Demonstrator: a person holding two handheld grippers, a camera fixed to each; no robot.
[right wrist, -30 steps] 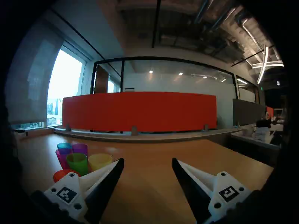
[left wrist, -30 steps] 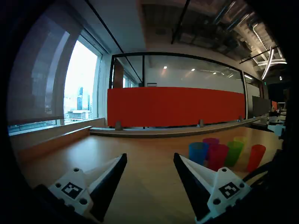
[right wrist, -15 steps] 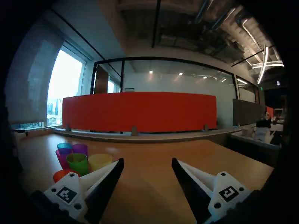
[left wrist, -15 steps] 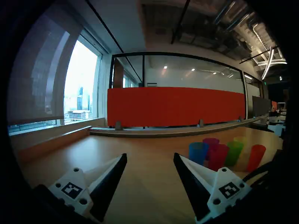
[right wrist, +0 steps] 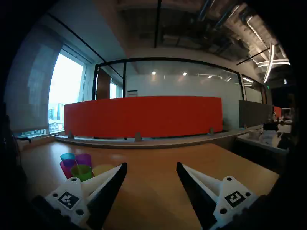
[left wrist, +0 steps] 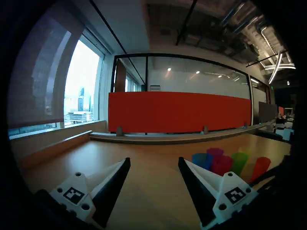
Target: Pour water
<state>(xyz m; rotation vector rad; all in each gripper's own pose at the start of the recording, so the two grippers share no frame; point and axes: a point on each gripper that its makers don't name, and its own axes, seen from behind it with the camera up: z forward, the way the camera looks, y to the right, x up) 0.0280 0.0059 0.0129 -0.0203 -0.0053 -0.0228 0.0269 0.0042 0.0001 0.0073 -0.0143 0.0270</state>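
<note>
Left gripper view, read from left to right: the window [left wrist: 80, 96] lies at far left. Your left gripper [left wrist: 154, 158] is at centre, its fingers spread wide with nothing between them, over the wooden table [left wrist: 146, 147]. The cups [left wrist: 222, 165] form a cluster low at right, near the gripper. Right gripper view: the same cups [right wrist: 81, 170] sit low at left, partly hidden behind your right gripper [right wrist: 151, 164], which is likewise spread and empty. Each cup stands upright with its long axis vertical and its mouth up; whether any holds water cannot be told. The step in hand appears to be the approach to a first cup. Because the cups stand packed close together, choose one at the cluster's edge. Keep the fingers level, straddle its wall, and close gently so that its neighbours are not toppled.
</note>
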